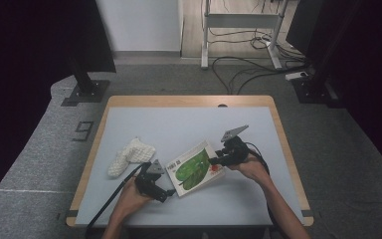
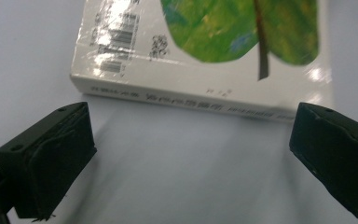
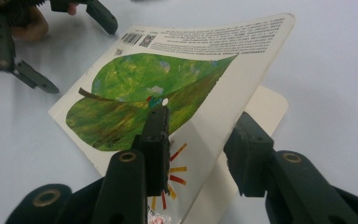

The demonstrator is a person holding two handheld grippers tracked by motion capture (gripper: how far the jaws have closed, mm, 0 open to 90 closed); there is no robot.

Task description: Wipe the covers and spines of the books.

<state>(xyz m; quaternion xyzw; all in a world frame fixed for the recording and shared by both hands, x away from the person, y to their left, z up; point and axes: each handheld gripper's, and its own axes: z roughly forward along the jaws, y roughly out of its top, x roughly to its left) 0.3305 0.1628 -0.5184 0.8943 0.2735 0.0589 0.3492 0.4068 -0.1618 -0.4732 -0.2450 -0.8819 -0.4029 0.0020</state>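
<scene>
The book (image 2: 200,60) has a glossy, smooth paper cover that catches the light, the table (image 1: 189,124) shows a matt pale top with a wooden rim, and the white cloth (image 1: 129,155) looks knobbly and knitted.

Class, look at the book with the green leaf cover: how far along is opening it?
Done: the right gripper has its jaws either side of the lifted cover's edge of the book, though not visibly clamped. In hand: the cover is raised off the pages. Left: swinging it fully open; the left gripper waits open beside the spine.
</scene>
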